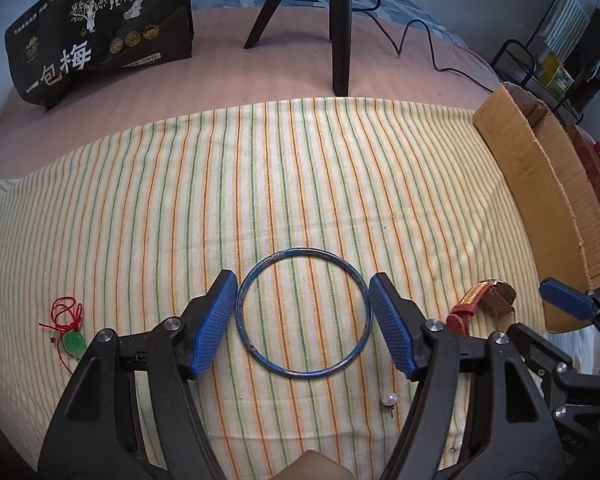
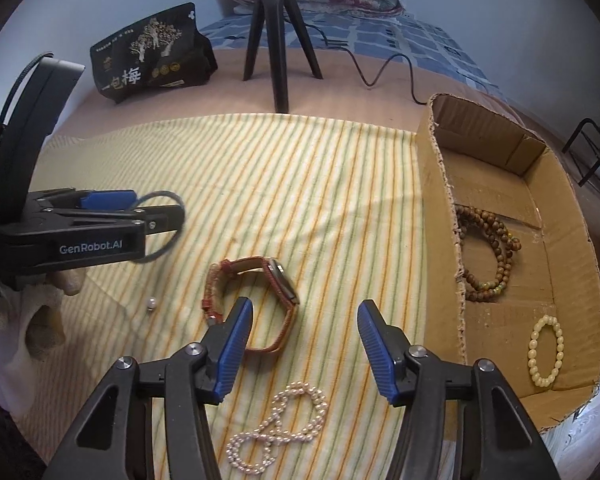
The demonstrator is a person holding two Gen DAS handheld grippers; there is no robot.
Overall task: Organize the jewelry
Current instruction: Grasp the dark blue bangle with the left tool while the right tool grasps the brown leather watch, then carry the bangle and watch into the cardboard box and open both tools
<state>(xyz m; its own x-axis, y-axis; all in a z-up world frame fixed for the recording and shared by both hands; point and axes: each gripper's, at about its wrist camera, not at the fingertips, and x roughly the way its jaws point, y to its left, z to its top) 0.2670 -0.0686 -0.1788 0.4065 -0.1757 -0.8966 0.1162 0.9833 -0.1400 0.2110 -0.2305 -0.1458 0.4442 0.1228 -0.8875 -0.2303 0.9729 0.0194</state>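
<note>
Step in hand: we judge it to be the pickup of the blue bangle (image 1: 303, 313) by the left claw (image 1: 303, 320), for transfer to the cardboard box (image 2: 444, 216)
Left claw: jaws apart, one pad on each side of the bangle, right at its outer rim; we cannot tell whether the pads touch the rim yet
Bangle position: flat on the striped cloth (image 1: 260, 180), which lies on a bed, not a table
How to do it well: we close slowly and evenly so the thin ring is pinched across its widest line and does not pop out forward; we keep the pads low to the cloth, then lift straight up before swinging toward the box
Right claw (image 2: 305, 350): jaws apart, holding nothing, hovering over the cloth near the red-strapped watch (image 2: 256, 300)
Seen only from right wrist: box interior with wooden bead strand (image 2: 488, 256) and cream bead bracelet (image 2: 546, 350) inside; pearl necklace (image 2: 278, 426) on the cloth below the claw
Seen only from left wrist: green pendant on red cord (image 1: 70, 330), well left of the bangle
Seen in both: pearl pin (image 1: 390, 400), loose on the cloth
</note>
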